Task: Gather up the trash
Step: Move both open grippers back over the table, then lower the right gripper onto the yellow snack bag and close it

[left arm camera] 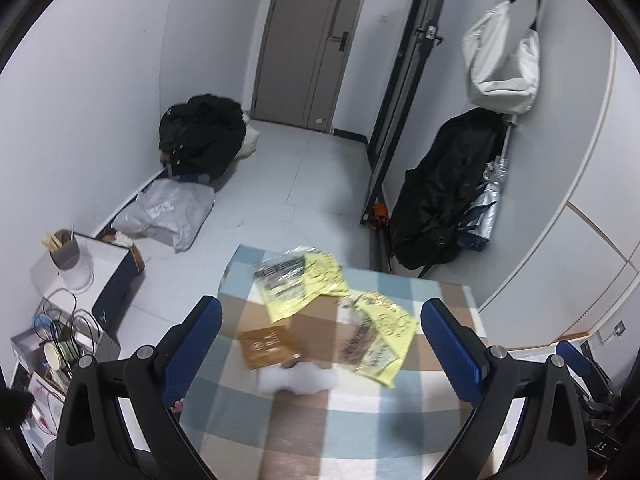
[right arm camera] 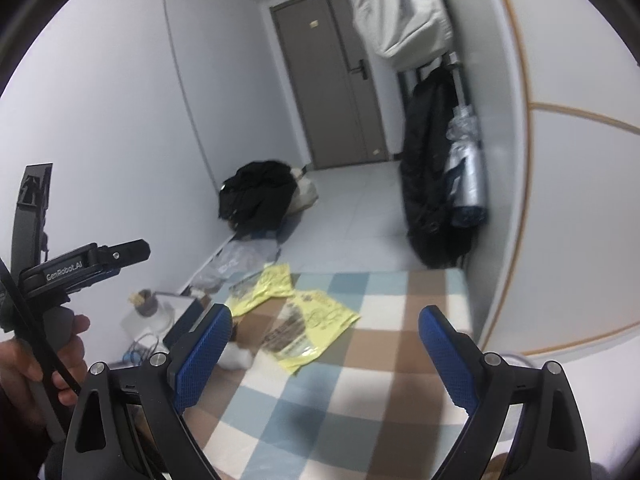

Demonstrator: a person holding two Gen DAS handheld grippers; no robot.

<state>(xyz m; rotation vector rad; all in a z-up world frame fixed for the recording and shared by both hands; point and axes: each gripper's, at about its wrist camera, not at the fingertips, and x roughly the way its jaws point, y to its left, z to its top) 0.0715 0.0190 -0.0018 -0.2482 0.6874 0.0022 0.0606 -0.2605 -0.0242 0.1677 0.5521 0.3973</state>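
Observation:
Trash lies on a checked tablecloth (left arm camera: pixel 360 420): two yellow snack wrappers (left arm camera: pixel 304 284) (left arm camera: pixel 380 336), a brown flat packet (left arm camera: pixel 266 346) and a crumpled white tissue (left arm camera: pixel 300 378). My left gripper (left arm camera: pixel 320 320) is open and empty, held above the table with the trash between its fingers in view. My right gripper (right arm camera: pixel 324 328) is open and empty above the cloth (right arm camera: pixel 360 380), nearer than the wrappers (right arm camera: pixel 316 320) (right arm camera: pixel 264 286) and the tissue (right arm camera: pixel 236 356). The left gripper's body (right arm camera: pixel 80 264) shows in a hand at the left of the right wrist view.
Left of the table stands a box with a cup of sticks (left arm camera: pixel 66 252) and cables (left arm camera: pixel 60 320). A grey plastic bag (left arm camera: pixel 168 212) and black clothes (left arm camera: pixel 200 132) lie on the floor. A black coat (left arm camera: pixel 440 200) hangs by the right wall. A door (left arm camera: pixel 312 40) is at the far end.

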